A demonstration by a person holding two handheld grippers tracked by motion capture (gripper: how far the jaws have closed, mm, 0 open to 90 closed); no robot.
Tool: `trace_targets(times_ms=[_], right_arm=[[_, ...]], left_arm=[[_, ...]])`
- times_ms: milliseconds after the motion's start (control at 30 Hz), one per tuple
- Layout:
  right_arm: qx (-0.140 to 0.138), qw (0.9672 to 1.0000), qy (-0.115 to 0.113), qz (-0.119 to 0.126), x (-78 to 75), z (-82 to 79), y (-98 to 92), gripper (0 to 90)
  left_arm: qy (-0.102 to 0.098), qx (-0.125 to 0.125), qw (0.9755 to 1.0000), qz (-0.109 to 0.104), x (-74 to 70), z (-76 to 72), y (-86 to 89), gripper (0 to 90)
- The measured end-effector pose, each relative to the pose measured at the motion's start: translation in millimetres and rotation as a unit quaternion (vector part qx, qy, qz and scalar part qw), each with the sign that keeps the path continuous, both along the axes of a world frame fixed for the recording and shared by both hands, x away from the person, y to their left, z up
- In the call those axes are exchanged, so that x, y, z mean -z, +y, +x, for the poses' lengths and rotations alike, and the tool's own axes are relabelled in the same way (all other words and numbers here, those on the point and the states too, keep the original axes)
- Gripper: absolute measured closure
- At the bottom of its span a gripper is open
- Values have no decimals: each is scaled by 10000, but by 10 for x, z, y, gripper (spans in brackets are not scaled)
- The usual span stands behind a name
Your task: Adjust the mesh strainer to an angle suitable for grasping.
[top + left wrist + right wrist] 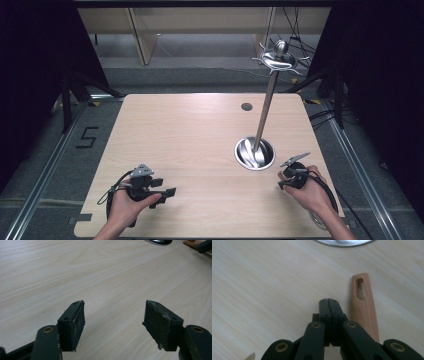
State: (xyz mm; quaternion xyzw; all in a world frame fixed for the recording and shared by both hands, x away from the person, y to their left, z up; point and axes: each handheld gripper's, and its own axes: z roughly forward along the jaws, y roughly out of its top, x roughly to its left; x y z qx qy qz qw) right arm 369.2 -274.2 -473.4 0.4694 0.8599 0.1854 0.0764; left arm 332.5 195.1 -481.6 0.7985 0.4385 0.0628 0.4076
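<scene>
Partly, the wooden handle point(364, 307) beside the right gripper point(329, 302) is hidden: in the right gripper view its lower end is cut off behind the gripper's linkage, and what it belongs to cannot be made out. A slot is seen near its upper end. At the top edge of that view the rim of a steel bowl point(343, 243) is cropped. In the left gripper view a sliver of the same bowl point(158, 242) is seen at the upper right, and beyond it a wooden piece with a dark part, too cropped to identify.

In the high view, the left hand point(125, 205) is seen at the lower left of the frame, wrapped around the left gripper point(167, 192), which is pointed toward the right along the bench point(190, 130). The right hand point(312, 192) is seen at the lower right, holding the right gripper point(281, 186) just below the bowl point(242, 156). A tall metal stand point(265, 112) with a hooked top is seen rising from the bowl.

The left gripper's fingers point(75, 322) are held wide apart over bare wood, with nothing between them. The right gripper's fingers point(324, 308) are pressed together and empty, with the wooden handle lying just beside them on the bench.
</scene>
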Motion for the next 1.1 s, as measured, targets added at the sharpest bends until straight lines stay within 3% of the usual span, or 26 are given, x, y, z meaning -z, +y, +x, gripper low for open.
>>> trace_targets(times_ms=[33,100,133,367,433,567,600,733,833,900,1067,1100], right_arm=[[51,10000,36,-25,1,14,10,900],[-28,9996,-123,-238,20,77,-17,900],[64,9999,-48,-116,9,78,8,900],[152,9997,-68,-181,41,188,-10,900],[246,9996,31,-163,38,203,-7,900],[227,9995,-111,-178,39,252,-41,900],[372,9992,-31,-116,26,276,-59,900],[438,9989,-143,-70,23,331,-113,900],[688,9975,-124,89,19,371,-158,900],[597,9977,-306,85,5,401,-216,900],[551,9975,-420,130,-52,396,-239,880],[631,9972,-338,210,-68,387,-225,871]], left_arm=[[14,-5,10000,1,-2,-1,1,324],[7,2,10000,-7,-2,-2,2,324],[-4,-28,10000,-22,-1,-5,-1,324],[-45,-144,9998,-97,5,1,-3,324],[-29,-32,10000,-48,-1,4,16,325],[-9,-19,10000,-34,-4,6,20,324],[1,-29,10000,-40,-5,6,22,324],[-5,-121,9999,-104,4,8,12,324],[17,-64,9999,-77,4,14,21,324],[34,-54,9999,-87,8,20,21,324],[57,-140,9997,-178,21,29,7,324],[72,-180,9996,-220,24,32,1,324]])
